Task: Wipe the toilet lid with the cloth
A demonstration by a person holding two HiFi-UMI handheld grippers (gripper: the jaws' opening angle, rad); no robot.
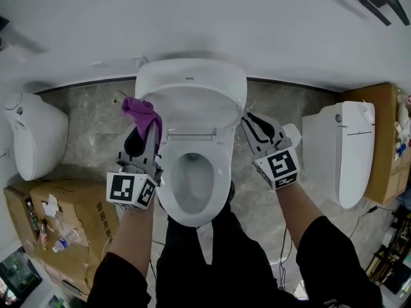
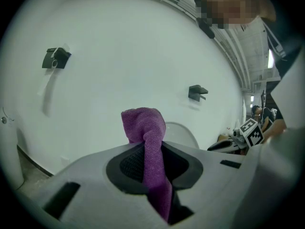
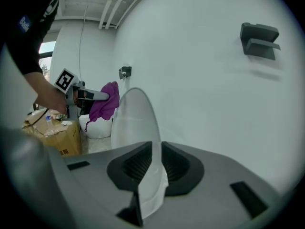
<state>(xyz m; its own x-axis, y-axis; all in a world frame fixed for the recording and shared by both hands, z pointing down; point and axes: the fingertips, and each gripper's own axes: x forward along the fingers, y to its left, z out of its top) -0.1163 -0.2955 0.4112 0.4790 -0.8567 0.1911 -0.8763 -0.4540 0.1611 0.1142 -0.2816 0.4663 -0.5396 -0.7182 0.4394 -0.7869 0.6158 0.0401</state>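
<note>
Nearest, straight below me: toilet bowl (image 1: 192, 181), open, I'm standing over it. My left gripper (image 1: 149, 136) is at the bowl's left side, jaws clenched on the purple cloth (image 1: 141, 111). The cloth runs up between the pads and bunches in a loose knob past the tips. My right gripper (image 1: 250, 126) is on the other side, clamped on the right edge of the toilet lid (image 1: 191, 92); in the right gripper view the thin white rim sits right between the pads. The lid is raised, roughly upright, backed by the wall (image 1: 192, 18). The cloth is at the lid's left edge. It looks just beside the lid, but I can't tell if it touches.

Step in hand, my read: get the cloth onto the lid face and start wiping, with the right gripper steadying.
- Hold the right clamp firm so the lid can't swing or drop.
- Press the bunched end on the face, not the jaw tips, since hard tips could scratch.
- Sweep from the left edge toward the right gripper, top down, overlapping passes.
- Stop short of my own right jaws, then regrip to cover that strip.
- The bunch is small, so it probably needs several passes.

Further out: cardboard box (image 1: 58, 204) on the floor at left, another toilet (image 1: 35, 133) beyond it, third toilet (image 1: 343, 146) at right, well apart from mine.
</note>
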